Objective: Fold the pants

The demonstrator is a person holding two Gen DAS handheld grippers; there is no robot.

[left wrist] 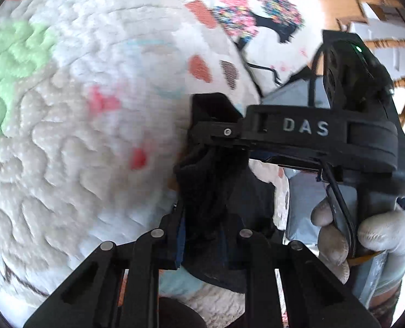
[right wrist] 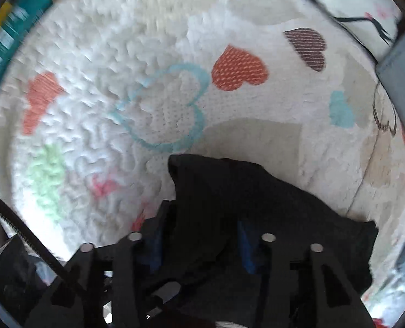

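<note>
Nearest the lens in the lower centre of the left wrist view: left gripper (left wrist: 202, 235), jaws closed on a bunch of dark cloth, the pants (left wrist: 216, 191). Same picture in the right wrist view, lower centre: right gripper (right wrist: 199, 232), jaws pinched on the pants (right wrist: 257, 191). Right gripper (left wrist: 210, 125) also seen from the left wrist, centre right, held by a gloved hand (left wrist: 366, 235), just beside the left one on the same bunch.

Step judged: mid-fold, both grips on one edge of the cloth, carried over the bedspread (right wrist: 175, 41). Whether lifted clear or dragging, cannot tell; blurred background.

Next move likely calls for: laying the held edge down squarely on the rest of the cloth, keeping both grips level so no twist forms, then releasing together.

Look of the pants: black, soft, limp, bunched and creased between the jaws; a loose flap spreads toward the lower right of the right wrist view, lying on the quilted white bedspread with heart prints. Full outline hidden; legs and waistband not told apart.
</note>
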